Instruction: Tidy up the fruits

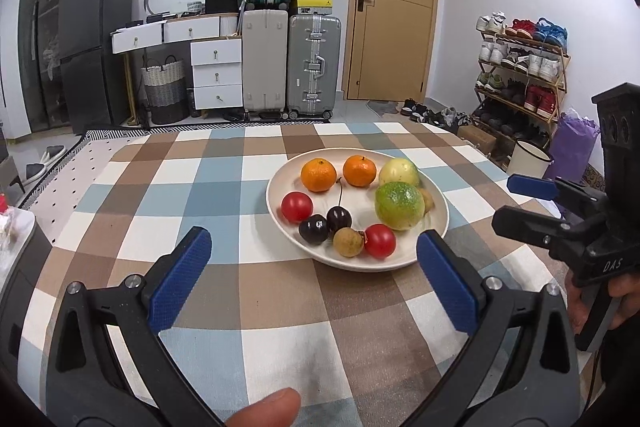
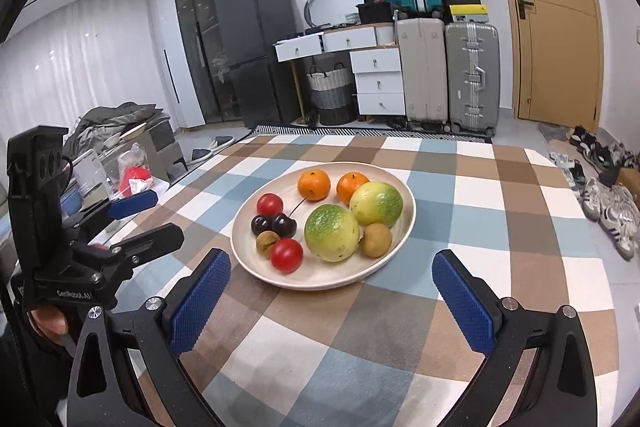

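Bench [image 1: 120, 187] cloth spreads under both wide-spread, empty tongs: left tongs [image 1: 312, 283], right tongs [image 2: 332, 301]. Just ahead of their tips sits the plate [image 1: 276, 195] holding green guavas [image 1: 399, 205], tangerines [image 1: 318, 175], tomatoes [image 1: 297, 206] and cherries [image 1: 339, 219].

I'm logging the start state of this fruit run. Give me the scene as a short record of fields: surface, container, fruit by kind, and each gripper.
surface: checkered tablecloth
container: white plate, holding all the fruit
oranges: two, at the far side
green fruits: two, touching
tomatoes: two
cherries: two, side by side
small brown fruits: two
left gripper: open, holding nothing
right gripper: open, holding nothing
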Tool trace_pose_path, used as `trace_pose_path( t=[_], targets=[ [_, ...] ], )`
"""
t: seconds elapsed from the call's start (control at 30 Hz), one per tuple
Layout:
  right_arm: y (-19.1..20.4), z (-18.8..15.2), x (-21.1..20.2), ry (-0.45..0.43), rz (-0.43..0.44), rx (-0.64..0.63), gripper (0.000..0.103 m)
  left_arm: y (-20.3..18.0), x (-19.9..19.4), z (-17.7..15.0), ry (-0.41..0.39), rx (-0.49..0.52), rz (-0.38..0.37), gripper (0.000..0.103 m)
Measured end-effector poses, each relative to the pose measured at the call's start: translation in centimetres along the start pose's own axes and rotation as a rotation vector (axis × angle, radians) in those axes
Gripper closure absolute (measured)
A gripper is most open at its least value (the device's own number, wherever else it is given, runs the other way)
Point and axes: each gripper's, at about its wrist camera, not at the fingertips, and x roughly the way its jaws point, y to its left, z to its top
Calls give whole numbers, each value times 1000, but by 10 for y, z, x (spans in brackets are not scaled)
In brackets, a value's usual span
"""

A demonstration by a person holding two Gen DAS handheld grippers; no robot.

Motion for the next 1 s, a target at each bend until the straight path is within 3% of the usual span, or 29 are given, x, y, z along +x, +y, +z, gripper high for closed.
trace_pose_path(
  t=[0.3,1.0],
  targets=[
    [3,-4,-5,-103,-31,-18,0,3,5,-3,-13,-13,-13,1],
    [6,-4,-5,-111,-40,-42,0,2,9,-3,-14,-2,-19,1]
  ],
)
